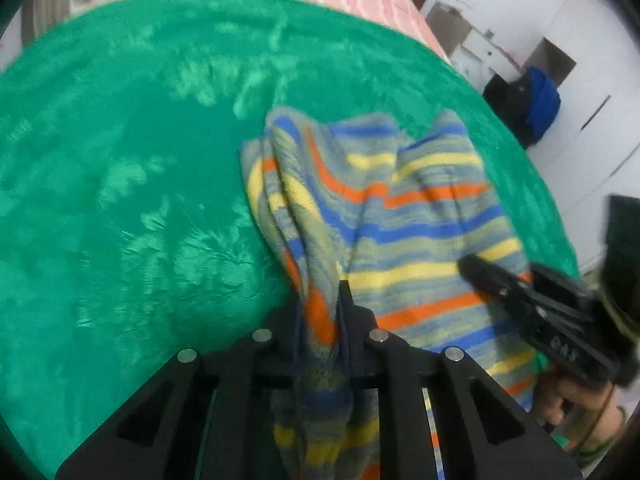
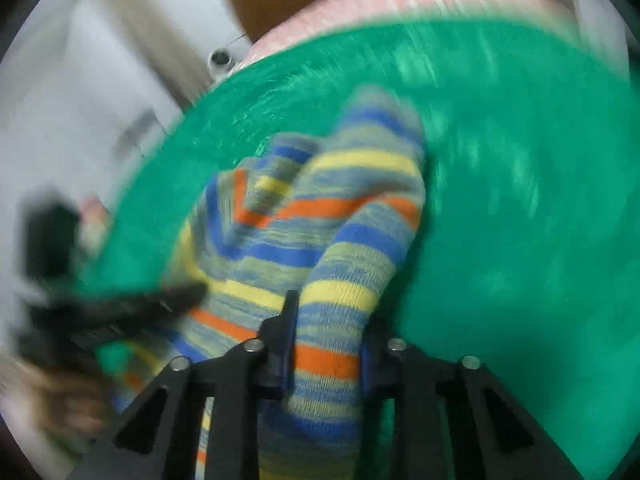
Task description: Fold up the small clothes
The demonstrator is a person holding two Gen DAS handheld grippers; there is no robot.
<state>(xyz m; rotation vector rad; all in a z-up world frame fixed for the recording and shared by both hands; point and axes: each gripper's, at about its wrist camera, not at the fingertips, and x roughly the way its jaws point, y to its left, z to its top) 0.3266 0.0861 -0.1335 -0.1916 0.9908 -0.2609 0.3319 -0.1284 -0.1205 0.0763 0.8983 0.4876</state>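
Both grippers clamped on one striped knit garment (image 1: 400,208). Left gripper (image 1: 324,304) pinches a bunched fold at its near edge; right gripper (image 2: 328,320) has a thicker striped roll between its fingers. Garment hangs crumpled from both, far end lying on the green blanket (image 1: 120,160). Right view blurred.

Left tongs (image 1: 322,300) clamped on striped garment (image 1: 404,208) over green blanket (image 1: 120,200).

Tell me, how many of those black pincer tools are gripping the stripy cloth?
2. The left gripper pinches a bunched edge of the striped garment; the right gripper clamps another fold beside it, over the green blanket.
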